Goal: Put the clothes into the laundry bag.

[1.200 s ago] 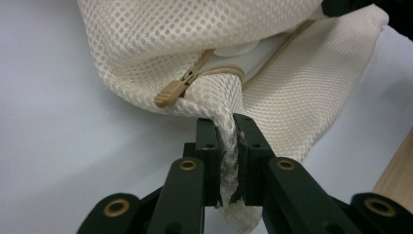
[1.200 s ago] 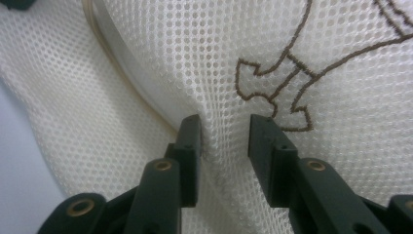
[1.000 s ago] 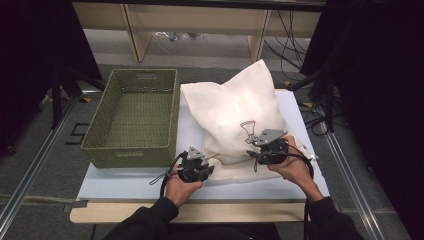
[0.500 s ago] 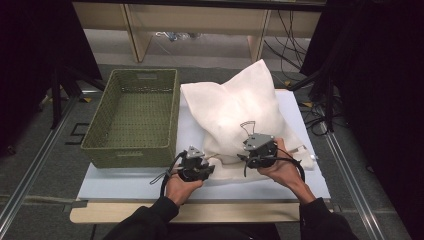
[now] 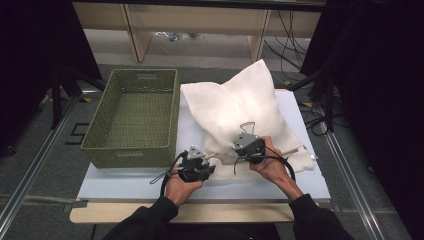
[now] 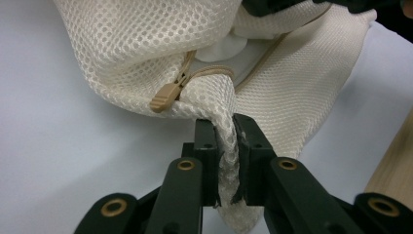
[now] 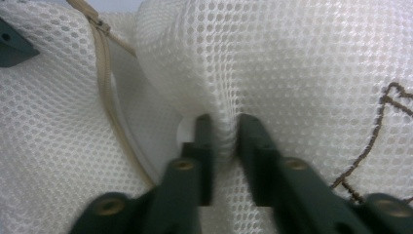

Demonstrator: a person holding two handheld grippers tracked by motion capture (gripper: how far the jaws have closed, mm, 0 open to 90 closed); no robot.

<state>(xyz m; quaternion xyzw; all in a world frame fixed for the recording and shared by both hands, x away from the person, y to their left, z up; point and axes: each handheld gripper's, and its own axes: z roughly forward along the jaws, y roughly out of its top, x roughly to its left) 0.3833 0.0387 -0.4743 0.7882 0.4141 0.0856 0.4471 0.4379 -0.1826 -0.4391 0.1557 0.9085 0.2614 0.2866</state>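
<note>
A white mesh bag point(image 5: 240, 107) with a tan zipper lies on the white tabletop point(image 5: 135, 177). My left gripper point(image 5: 210, 160) is at the bag's near left corner. In the left gripper view, the left gripper point(image 6: 226, 127) is shut on a pinch of the mesh bag point(image 6: 146, 44), just below the zipper pull point(image 6: 165, 96). My right gripper point(image 5: 239, 150) sits on the bag's near edge, close to the left one. In the right gripper view, the right gripper point(image 7: 224, 122) has just been closing and now pinches a fold of the mesh bag point(image 7: 302, 73) beside the zipper point(image 7: 104, 73).
A green woven basket point(image 5: 132, 117) stands to the left of the bag, its near wall close to my left hand. A thin dark stitched line point(image 7: 375, 131) runs over the mesh. The table's wooden front edge point(image 5: 225, 212) is under the person's forearms. Cables hang at the back right.
My right gripper has moved left and down along the bag's near edge, closer to the left gripper. The left hand has stayed where it was.
</note>
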